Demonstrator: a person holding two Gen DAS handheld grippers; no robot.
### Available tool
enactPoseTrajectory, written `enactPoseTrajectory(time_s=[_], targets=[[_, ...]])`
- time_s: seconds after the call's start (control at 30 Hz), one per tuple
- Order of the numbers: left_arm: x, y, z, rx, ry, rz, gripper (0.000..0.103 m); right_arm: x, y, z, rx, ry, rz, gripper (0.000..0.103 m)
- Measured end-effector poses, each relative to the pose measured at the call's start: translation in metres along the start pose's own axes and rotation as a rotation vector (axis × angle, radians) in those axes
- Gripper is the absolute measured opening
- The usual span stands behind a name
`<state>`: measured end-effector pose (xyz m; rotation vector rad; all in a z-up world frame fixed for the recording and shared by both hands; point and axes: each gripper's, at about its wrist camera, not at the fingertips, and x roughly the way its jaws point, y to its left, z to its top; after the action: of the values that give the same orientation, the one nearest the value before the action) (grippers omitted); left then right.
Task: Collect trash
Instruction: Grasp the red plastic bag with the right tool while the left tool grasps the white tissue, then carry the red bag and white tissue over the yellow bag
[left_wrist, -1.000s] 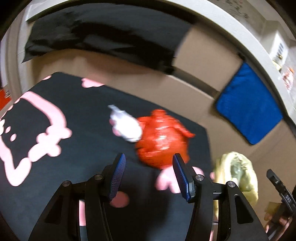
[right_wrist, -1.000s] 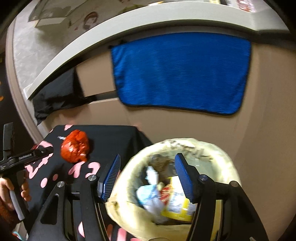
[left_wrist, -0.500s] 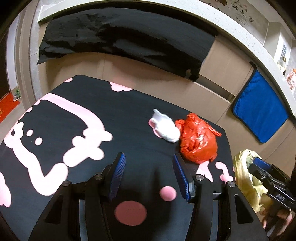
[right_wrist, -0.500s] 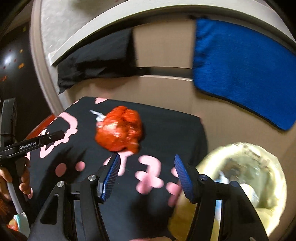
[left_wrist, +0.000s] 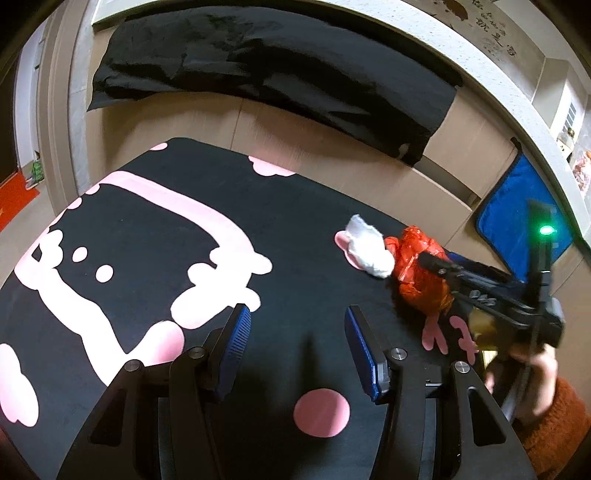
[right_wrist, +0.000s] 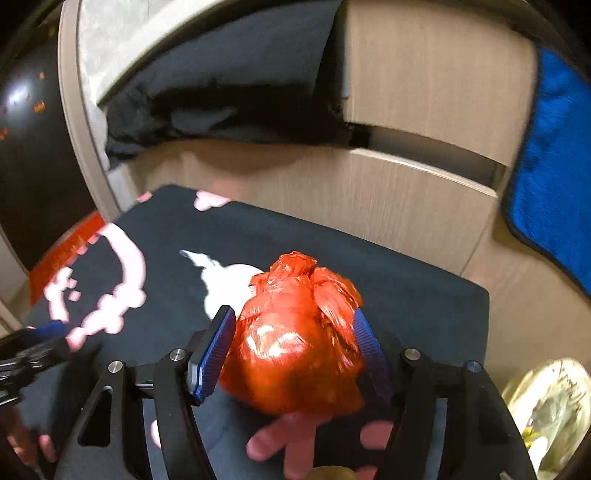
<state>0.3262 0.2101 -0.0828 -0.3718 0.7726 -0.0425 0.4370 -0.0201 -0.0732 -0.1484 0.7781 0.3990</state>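
Note:
A crumpled red plastic bag (right_wrist: 295, 332) lies on a black mat with pink shapes (right_wrist: 406, 277). My right gripper (right_wrist: 291, 314) straddles the bag with its jaws opening; the blue pads stand at either side and the left one shows a small gap. A white crumpled tissue (right_wrist: 225, 280) lies just behind the bag on the left. In the left wrist view the tissue (left_wrist: 367, 247) touches the red bag (left_wrist: 417, 273), and the right gripper (left_wrist: 434, 266) reaches in from the right. My left gripper (left_wrist: 297, 332) hovers open over bare mat, with nothing between its fingers.
A bin lined with a yellowish bag (right_wrist: 546, 406) holding trash stands off the mat's right edge. A black cloth (left_wrist: 277, 74) and a blue towel (left_wrist: 509, 229) hang over the cabinet fronts behind. A hand in an orange sleeve (left_wrist: 550, 424) holds the right gripper.
The right gripper swung left from above the bin to the red bag, which now sits between its wider jaws. The left gripper drew back and left, away from the bag and tissue.

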Motion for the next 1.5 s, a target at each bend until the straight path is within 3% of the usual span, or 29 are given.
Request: enactPoseTrajectory(time_s=[0.07,0.13,0.2,0.27,0.3,0.43,0.73,0.8,0.87,0.93,1.1,1.3,1.5], targets=[[0.002,0.002,0.002,-0.013,0.008,-0.016,0.054,0.016,0.001,-0.001,-0.014,0.046,-0.031,0.07],[0.008,0.002,0.007,-0.03,0.017,-0.047,0.054,0.02,-0.004,-0.005,0.01,0.068,0.014,0.07],[0.016,0.0,0.01,-0.035,0.028,-0.071,0.054,0.011,-0.011,-0.009,0.028,0.046,0.044,0.066],[0.029,-0.01,0.012,-0.027,0.048,-0.092,0.054,-0.005,-0.021,-0.012,0.047,0.009,0.045,0.052],[0.034,-0.015,0.012,-0.022,0.05,-0.092,0.054,-0.012,-0.026,-0.013,0.053,-0.007,0.034,0.052],[0.059,-0.046,0.011,0.019,0.027,-0.061,0.054,-0.045,-0.048,-0.018,0.072,-0.076,-0.013,0.049],[0.133,-0.089,0.027,0.018,0.042,0.037,0.054,-0.074,-0.081,-0.03,0.163,-0.114,-0.012,0.049],[0.141,-0.088,0.029,-0.003,0.054,0.038,0.051,-0.077,-0.085,-0.035,0.179,-0.11,-0.002,0.049],[0.145,-0.088,0.029,-0.019,0.07,0.042,0.034,-0.08,-0.089,-0.041,0.194,-0.109,0.001,0.049],[0.138,-0.092,0.029,-0.008,0.066,0.035,0.028,-0.083,-0.094,-0.045,0.206,-0.107,0.008,0.049],[0.095,-0.115,0.027,0.053,-0.003,0.043,0.027,-0.099,-0.096,-0.05,0.201,-0.126,0.019,0.049],[0.018,-0.159,0.024,0.168,-0.137,0.065,0.027,-0.147,-0.091,-0.048,0.17,-0.228,0.006,0.049],[-0.046,-0.207,0.011,0.266,-0.226,0.023,0.027,-0.203,-0.097,-0.05,0.16,-0.339,-0.031,0.049]])
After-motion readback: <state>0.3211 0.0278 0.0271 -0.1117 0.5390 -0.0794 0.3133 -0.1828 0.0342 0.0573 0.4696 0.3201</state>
